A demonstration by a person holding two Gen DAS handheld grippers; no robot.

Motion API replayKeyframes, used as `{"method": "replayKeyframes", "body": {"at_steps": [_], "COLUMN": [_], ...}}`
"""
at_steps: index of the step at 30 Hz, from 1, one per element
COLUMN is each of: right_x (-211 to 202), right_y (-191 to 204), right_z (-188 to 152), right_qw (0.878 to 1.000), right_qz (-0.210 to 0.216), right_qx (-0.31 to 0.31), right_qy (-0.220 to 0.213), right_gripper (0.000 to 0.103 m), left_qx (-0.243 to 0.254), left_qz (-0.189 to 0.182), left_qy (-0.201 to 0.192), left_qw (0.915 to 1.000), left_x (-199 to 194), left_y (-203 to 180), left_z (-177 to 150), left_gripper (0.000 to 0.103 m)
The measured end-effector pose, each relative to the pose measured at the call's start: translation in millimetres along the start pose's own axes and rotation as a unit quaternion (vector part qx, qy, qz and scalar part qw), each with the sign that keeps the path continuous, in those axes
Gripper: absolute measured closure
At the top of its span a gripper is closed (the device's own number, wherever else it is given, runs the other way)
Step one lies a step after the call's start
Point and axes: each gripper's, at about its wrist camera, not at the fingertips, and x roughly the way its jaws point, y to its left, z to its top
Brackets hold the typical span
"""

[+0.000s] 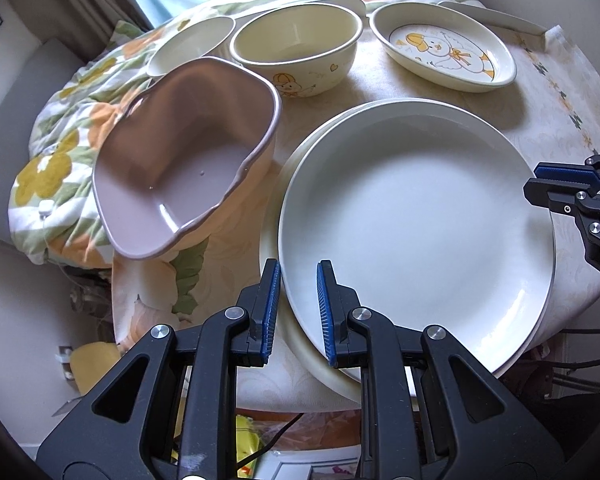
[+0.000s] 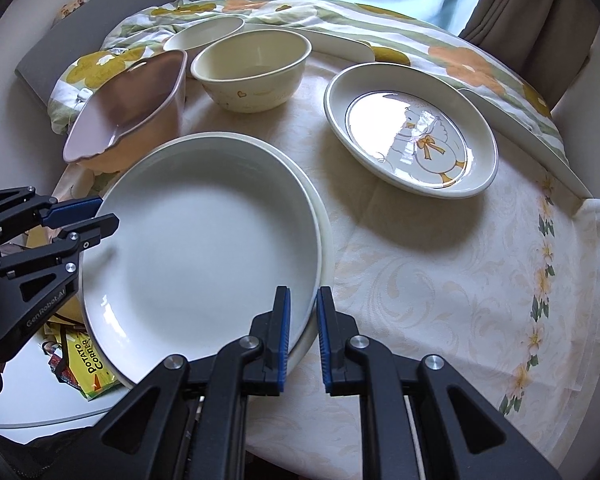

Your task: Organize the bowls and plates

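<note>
The wide white glazed dinner plate is lying on top of a second cream plate, the pair sitting at the near edge of the round table under its pale damask cloth. The left gripper is straddling the top plate's rim with its blue pads apart, one pad outside the rim, one over the plate's inner slope. The right gripper is doing likewise on the opposite rim, jaws apart and not yet biting.

The risk, as I judge it, is sitting in the stack: the top plate is lying off-centre on the lower one, so a closing jaw may be catching both rims or dragging the lower plate off the table edge. A glazed rim pinched shallowly could also be slipping out.

The plate is round, so it has no long axis; it is facing up. Beyond it, the mauve wavy-rimmed ceramic bowl is tilting towards the plate, resting partly on the flowered quilt, and could be tipping if nudged.
</note>
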Motion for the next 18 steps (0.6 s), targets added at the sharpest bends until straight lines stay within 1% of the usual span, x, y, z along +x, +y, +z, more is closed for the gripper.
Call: {"method": "replayKeyframes", "body": {"at_steps": [4,7,8,9,10,11,13,15,18], "right_x": [-0.2,-0.4,-0.4,-0.1,1.7,3.9,3.6,-0.6,-15.8], "right_y": [-1.3,-0.5,0.5,1.6,2.6,3.5,4.2,3.7,-2.1], "right_z": [0.5,0.2,-0.2,-0.8,-1.5,-2.7,-5.8,-7.0,-5.7], "right_qw": [1.000,1.000,1.000,1.000,1.000,1.000,0.999,0.999,0.998], "right_qz": [0.003,0.002,0.004,0.006,0.008,0.014,0.023,0.017,0.011], "right_qx": [0.013,0.015,0.013,0.012,0.013,0.016,0.030,0.039,0.053], "right_qy": [0.000,-0.006,-0.008,-0.008,-0.002,0.004,0.001,-0.007,-0.029], "right_gripper": [0.091,0.089,0.081,0.066,0.054,0.037,0.035,0.035,0.035], "left_qx": [0.007,0.007,0.005,0.005,0.007,0.009,0.013,0.015,0.014], "left_qz": [0.006,-0.003,-0.008,-0.012,-0.014,-0.015,-0.016,-0.019,-0.013], "left_qy": [0.009,0.018,0.021,0.024,0.027,0.028,0.030,0.029,-0.002], "left_qw": [0.9999,0.9998,0.9997,0.9996,0.9995,0.9995,0.9994,0.9993,0.9998], "left_x": [1.9,2.8,3.0,3.2,3.4,3.6,3.6,0.9,-18.5], "left_y": [-1.6,0.9,2.5,3.4,3.6,3.9,3.4,5.5,12.1], "left_z": [2.6,5.2,6.3,7.2,7.9,8.2,7.9,8.2,13.4], "left_gripper": [0.087,0.087,0.087,0.087,0.086,0.086,0.085,0.085,0.085]}}
